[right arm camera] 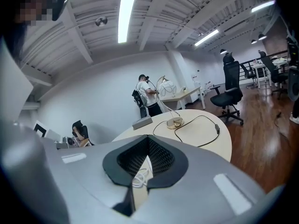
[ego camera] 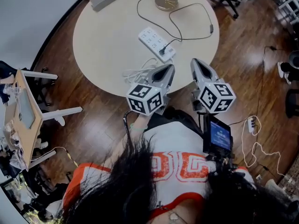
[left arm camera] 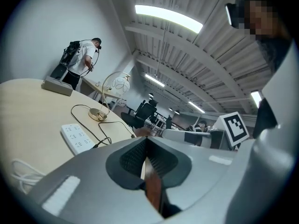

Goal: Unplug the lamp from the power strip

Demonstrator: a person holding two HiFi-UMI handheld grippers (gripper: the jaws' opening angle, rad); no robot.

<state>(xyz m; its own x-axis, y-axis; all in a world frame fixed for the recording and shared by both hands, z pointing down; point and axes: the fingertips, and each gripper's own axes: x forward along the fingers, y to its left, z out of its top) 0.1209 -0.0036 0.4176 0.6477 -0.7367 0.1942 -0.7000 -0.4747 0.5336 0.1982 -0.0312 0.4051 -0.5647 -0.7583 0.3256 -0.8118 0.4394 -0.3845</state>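
- The round surface (ego camera: pixel 107 55) was seen carrying the white power strip (ego camera: pixel 156 43) near its middle.
- The left claw (ego camera: pixel 169 69) and right claw (ego camera: pixel 196 62) were found pressed together and empty at the near edge.
- The power strip was judged light and likely to slide.
- The lamp's black plug (ego camera: pixel 163 51), seated in the strip's near end, was judged rigid; its body, not the limp cord, was best gripped.

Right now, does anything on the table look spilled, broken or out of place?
Nothing stands out. The white power strip lies flat, the black lamp plug seated in it; the round brass lamp base sits level. A loose white cable is bunched near the round beige table's edge.
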